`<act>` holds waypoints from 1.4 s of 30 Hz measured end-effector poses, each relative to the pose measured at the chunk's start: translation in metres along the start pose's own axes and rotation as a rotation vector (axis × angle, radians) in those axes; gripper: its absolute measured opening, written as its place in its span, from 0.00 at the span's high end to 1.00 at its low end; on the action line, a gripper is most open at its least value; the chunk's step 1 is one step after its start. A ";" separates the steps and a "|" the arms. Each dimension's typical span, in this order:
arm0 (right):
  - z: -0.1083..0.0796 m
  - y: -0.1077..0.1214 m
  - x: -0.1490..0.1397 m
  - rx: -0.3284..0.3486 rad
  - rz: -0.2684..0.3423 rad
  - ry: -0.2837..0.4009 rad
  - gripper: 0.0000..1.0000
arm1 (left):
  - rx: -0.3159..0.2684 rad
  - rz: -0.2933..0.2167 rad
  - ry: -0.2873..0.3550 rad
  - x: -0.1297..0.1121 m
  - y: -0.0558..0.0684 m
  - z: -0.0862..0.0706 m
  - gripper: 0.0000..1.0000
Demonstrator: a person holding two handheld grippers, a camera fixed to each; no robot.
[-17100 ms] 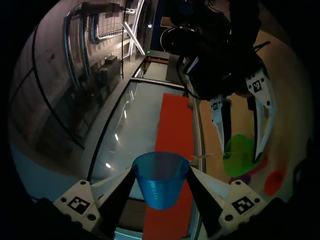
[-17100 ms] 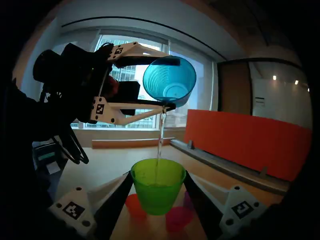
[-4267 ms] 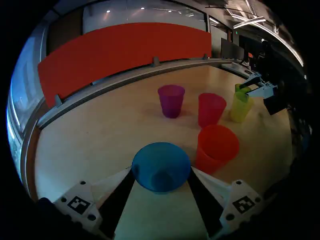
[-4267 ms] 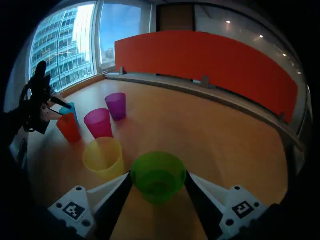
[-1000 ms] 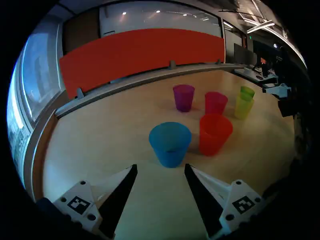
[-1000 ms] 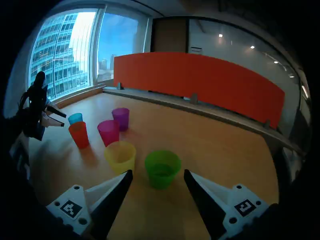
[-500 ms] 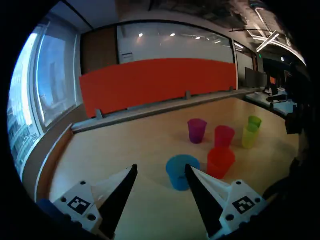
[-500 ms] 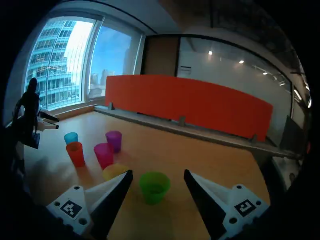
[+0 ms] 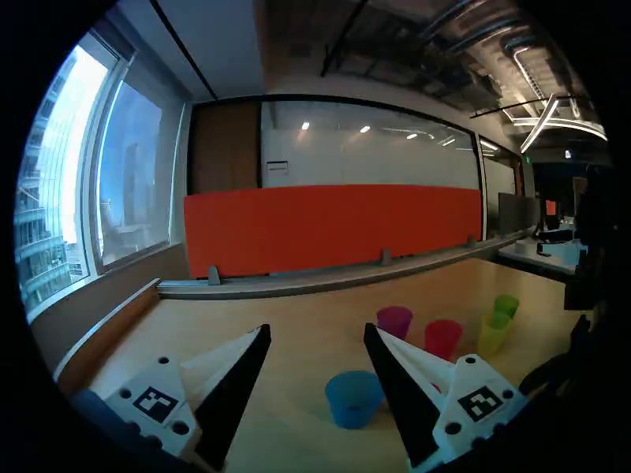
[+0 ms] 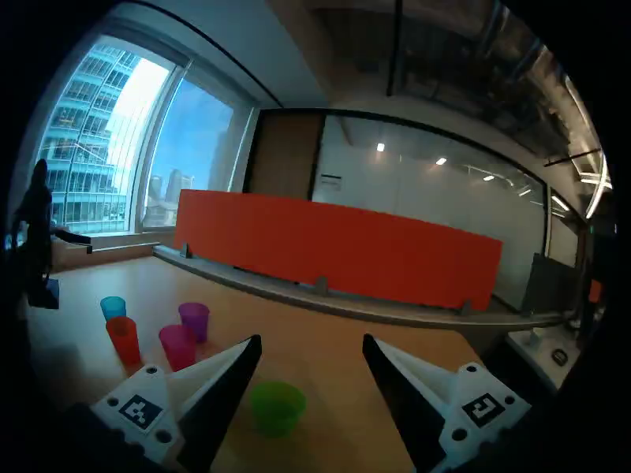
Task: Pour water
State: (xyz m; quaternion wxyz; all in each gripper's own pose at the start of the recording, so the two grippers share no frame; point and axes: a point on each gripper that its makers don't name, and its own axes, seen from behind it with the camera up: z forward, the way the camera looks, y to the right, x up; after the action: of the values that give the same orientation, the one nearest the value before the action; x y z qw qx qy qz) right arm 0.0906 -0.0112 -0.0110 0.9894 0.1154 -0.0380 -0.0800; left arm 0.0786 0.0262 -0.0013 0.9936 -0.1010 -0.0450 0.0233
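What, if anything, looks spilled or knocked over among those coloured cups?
Nothing stands out. The blue cup, purple cup, green cup and orange cup stand upright on the wooden table, no puddle visible. The left hand-held gripper and right hand-held gripper are open, holding nothing.

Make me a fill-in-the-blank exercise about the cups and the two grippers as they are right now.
1. In the left gripper view, the nearest cup, just ahead of the left gripper, is coloured ____.
2. In the right gripper view, the cup seen between the fingers of the right gripper is coloured ____.
3. The jaws of both grippers stand ____, holding nothing.
4. Every cup in sight stands ____ on the wooden table.

Missing words: blue; green; open; upright.
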 end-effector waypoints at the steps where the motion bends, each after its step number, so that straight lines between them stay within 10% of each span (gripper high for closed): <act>1: 0.000 0.001 0.001 -0.006 0.007 0.007 0.01 | 0.001 -0.006 0.013 0.002 0.001 -0.001 0.13; 17: -0.002 0.010 -0.001 -0.074 0.065 0.057 0.01 | 0.071 -0.058 0.130 0.020 -0.001 -0.009 0.13; 42: 0.001 0.011 -0.012 -0.149 0.076 0.080 0.01 | 0.172 -0.078 0.147 -0.002 -0.004 -0.014 0.13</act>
State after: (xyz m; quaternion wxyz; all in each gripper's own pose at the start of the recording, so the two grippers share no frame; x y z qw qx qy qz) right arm 0.0807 0.0008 -0.0076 0.9983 0.0430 0.0032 -0.0404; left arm 0.0776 0.0190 -0.0143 0.9994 -0.0150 0.0261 -0.0193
